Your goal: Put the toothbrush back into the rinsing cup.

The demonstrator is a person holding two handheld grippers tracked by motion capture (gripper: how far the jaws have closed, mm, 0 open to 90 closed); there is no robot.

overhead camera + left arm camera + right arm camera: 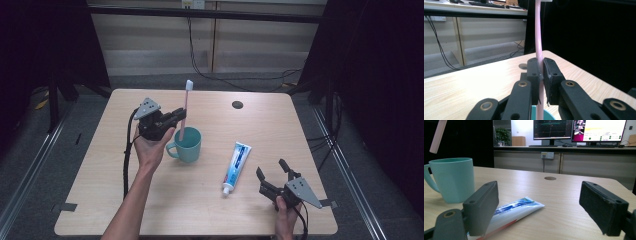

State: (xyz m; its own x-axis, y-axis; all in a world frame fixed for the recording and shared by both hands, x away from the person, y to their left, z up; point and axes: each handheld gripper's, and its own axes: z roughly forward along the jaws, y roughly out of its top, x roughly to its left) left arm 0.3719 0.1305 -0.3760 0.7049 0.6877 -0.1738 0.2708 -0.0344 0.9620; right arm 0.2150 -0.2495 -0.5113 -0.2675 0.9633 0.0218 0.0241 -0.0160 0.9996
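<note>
1. Clamped on the pink handle of a toothbrush [184, 111], the left gripper [176, 118] holds it upright over the teal mug [187, 144], bristle end up. In the left gripper view the jaws pinch the handle [539, 50] tight between their pads, with a sliver of the mug's rim below.
2. Whether the toothbrush's lower end is already inside the mug is hard to settle: from the high view the handle seems to run down into the mouth, while the right gripper view shows the handle's end [438, 135] hanging above the rim of the mug [452, 178].
3. Right gripper [274, 174] waits near the front right corner of the table [280, 120], its jaws spread wide and holding nothing. It points toward the toothpaste tube [236, 166], which lies flat just ahead of it, cap toward the front edge.
4. In the right gripper view the tube [510, 210] lies partly behind one of the open jaws.
5. Judging progress: the brush is picked up and lined up with the mug, so what seems left is lowering and releasing it. The toothpaste looks untouched and may come after.
</note>
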